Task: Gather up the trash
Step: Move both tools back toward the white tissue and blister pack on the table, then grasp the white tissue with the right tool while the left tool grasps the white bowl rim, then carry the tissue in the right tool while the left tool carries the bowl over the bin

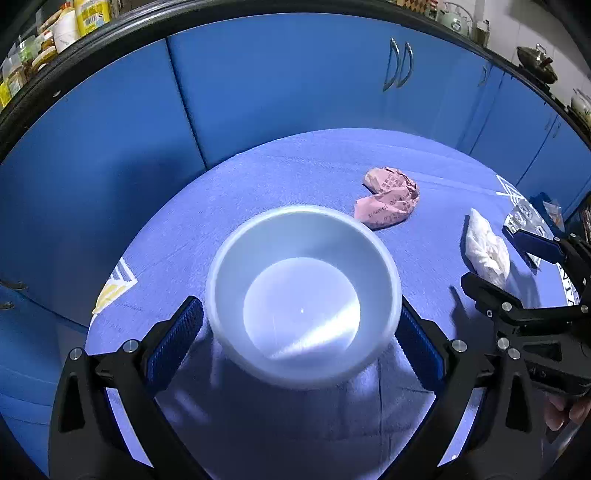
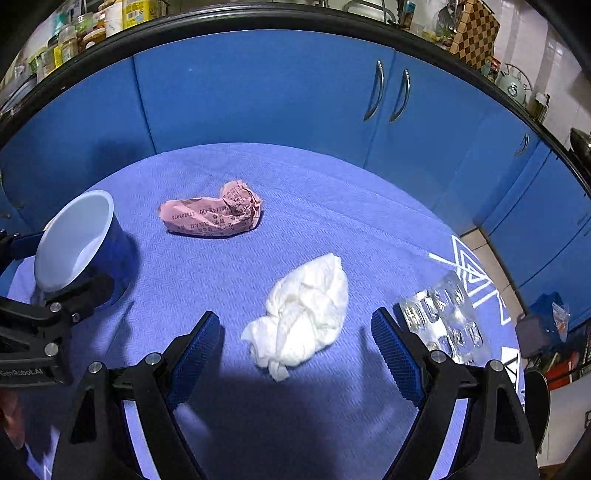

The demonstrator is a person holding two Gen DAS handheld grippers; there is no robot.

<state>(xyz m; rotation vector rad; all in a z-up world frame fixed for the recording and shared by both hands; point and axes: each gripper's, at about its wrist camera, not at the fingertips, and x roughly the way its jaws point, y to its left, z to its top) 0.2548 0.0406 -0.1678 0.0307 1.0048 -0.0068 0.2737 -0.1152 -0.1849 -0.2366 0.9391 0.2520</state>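
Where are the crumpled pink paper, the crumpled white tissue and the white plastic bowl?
crumpled pink paper (image 2: 212, 216), right wrist view, on the middle of its printed side.
crumpled white tissue (image 2: 304, 312), right wrist view, on its folded centre.
white plastic bowl (image 1: 301, 308), left wrist view, on its inner bottom.

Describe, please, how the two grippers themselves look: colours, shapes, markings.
Both the left gripper and the right gripper have black angular frames with silver round screws. Their fingers carry blue ribbed pads. White "GenRobot.AI" lettering marks the left body.

Blue cabinet doors (image 2: 258, 99) back a blue-clothed table (image 2: 314, 229); a cluttered countertop (image 2: 92, 26) sits above.
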